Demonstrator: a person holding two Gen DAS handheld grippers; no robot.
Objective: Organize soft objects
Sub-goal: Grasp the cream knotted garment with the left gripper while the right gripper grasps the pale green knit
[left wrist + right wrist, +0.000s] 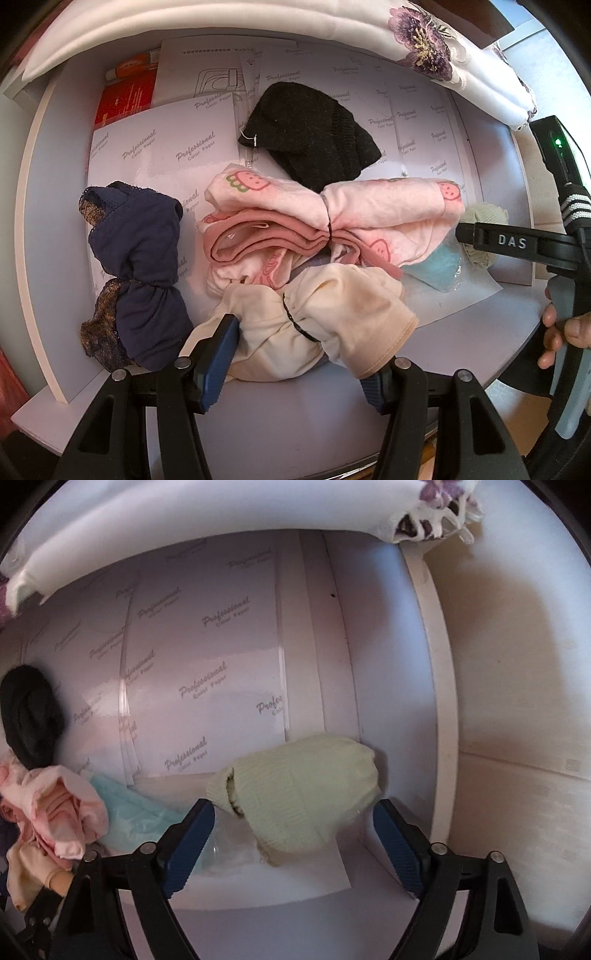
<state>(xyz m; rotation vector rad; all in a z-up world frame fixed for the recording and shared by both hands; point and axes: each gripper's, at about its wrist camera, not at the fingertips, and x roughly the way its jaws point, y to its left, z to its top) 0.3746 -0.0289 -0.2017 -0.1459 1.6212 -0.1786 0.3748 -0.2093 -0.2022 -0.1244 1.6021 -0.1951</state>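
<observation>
A cream cloth bundle (314, 317), tied with a black band, lies at the front of a white drawer. My left gripper (295, 369) is shut on it, with a blue pad pressed into each side. Behind it lie a pink printed bundle (369, 225), a black knit piece (314, 129) and, to the left, a navy lace bundle (136, 266). A pale green knit piece (306, 794) lies at the drawer's right end. My right gripper (295, 845) stands open around it, pointing down, pads apart from the knit. Its black frame (517, 243) shows in the left wrist view.
Printed white paper sheets (207, 686) line the drawer floor. A turquoise packet (436, 269) lies between the pink bundle and the green knit. A red book (125, 96) sits at the back left. A white embroidered cloth (258, 22) overhangs the back. The drawer's right wall (439, 701) is close.
</observation>
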